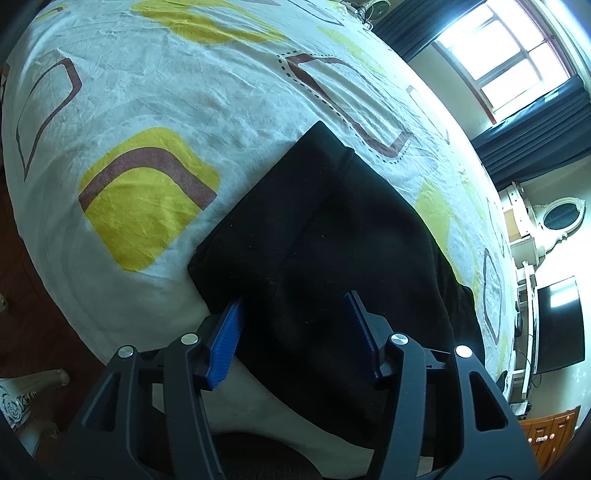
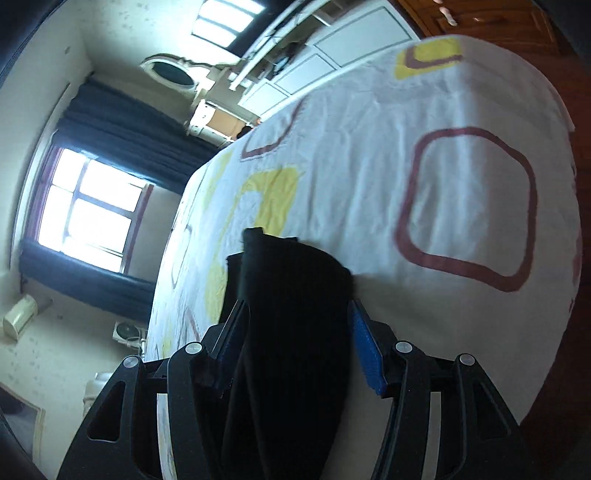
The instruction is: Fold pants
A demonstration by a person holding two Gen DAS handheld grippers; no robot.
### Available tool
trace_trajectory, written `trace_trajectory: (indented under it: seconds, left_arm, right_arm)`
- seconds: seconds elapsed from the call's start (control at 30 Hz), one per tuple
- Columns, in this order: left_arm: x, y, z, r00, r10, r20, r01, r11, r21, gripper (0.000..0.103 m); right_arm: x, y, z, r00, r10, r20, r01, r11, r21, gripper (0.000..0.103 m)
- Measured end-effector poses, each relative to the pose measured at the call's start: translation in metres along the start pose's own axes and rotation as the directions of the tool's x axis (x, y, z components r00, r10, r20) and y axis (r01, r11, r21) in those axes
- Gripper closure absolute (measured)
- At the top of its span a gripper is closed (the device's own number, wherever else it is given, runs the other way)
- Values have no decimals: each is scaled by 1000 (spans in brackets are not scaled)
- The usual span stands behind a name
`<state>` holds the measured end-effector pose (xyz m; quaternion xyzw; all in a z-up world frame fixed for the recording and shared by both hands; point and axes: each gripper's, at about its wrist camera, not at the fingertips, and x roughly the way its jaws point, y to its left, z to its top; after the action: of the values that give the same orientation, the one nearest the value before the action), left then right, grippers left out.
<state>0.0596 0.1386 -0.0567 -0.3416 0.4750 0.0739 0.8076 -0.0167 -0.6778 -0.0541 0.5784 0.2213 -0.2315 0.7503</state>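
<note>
Black pants (image 1: 317, 236) lie folded in layers on a bed with a white sheet (image 1: 147, 110) patterned in yellow and brown. My left gripper (image 1: 293, 310) is open, its blue pads (image 1: 229, 332) straddling the near part of the pants. In the right wrist view the pants (image 2: 291, 295) show as a dark bundle between the fingers. My right gripper (image 2: 295, 314) is open around that bundle; its blue pads (image 2: 365, 350) stand apart from the cloth on the right side.
The bed sheet (image 2: 424, 184) fills most of both views. A window with dark curtains (image 1: 517, 55) and a mirrored dresser (image 1: 554, 218) stand beyond the bed. Wooden floor (image 1: 22, 295) lies to the left. A wooden cabinet (image 2: 498, 14) is at the far end.
</note>
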Motion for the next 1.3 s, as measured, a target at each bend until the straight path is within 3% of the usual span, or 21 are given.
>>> trace_trajectory:
  seconds: [0.1,0.23,0.3,0.43,0.57,0.67,0.73,0.8,0.9,1.0,1.07,1.17,1.3]
  left_arm:
    - [0,-1,0,1000,-8,0,8,1000,3,45]
    - [1,-4,-1,1000,1,8,-1,1000,15,43]
    - [1,-6,-2,1000,7,12,-7,1000,25,42]
    - [2,-8,-4,1000,11,18,-11,999,34,41]
    - [3,-10,-4,1000,11,19,-12,999,39,40]
    - [3,-10,-4,1000,10,17,-11,999,39,39]
    - [4,-11,-4,1000,6,14,-6,999,37,37]
    - [4,-11,-3,1000,4,12,-5,999,37,36]
    - [4,-11,-3,1000,2,12,-2,999,33,36]
    - [5,-11,-3,1000,-1,10,1,1000,28,36]
    - [5,-11,-3,1000,0,11,0,1000,29,36]
    - [5,-12,-4,1000,3,13,-3,999,35,36]
    - [6,-13,-5,1000,5,17,-5,999,41,35]
  right_arm:
    - [7,-29,-3,999,39,-28,-36,994,107,47]
    - [22,-31,-8,994,98,-50,-91,988,121,48]
    - [28,-19,-9,994,101,-49,-95,990,103,48]
    - [41,25,-13,980,183,-73,-182,983,21,48]
    - [51,52,-18,946,305,-113,-307,952,-1,47]
    - [43,87,-27,921,359,-154,-379,916,-134,47]
    - [46,108,-33,920,327,-215,-372,902,-219,47]
    - [47,115,-29,935,302,-186,-343,903,-259,47]
    - [49,100,-22,968,206,-144,-235,945,-229,47]
    - [61,83,-21,978,123,-169,-160,962,-222,47]
    - [64,89,-30,983,69,-170,-118,947,-300,47]
    - [73,123,-59,986,-82,-145,-4,858,-513,47]
    - [95,171,-110,967,-247,-57,121,647,-753,47]
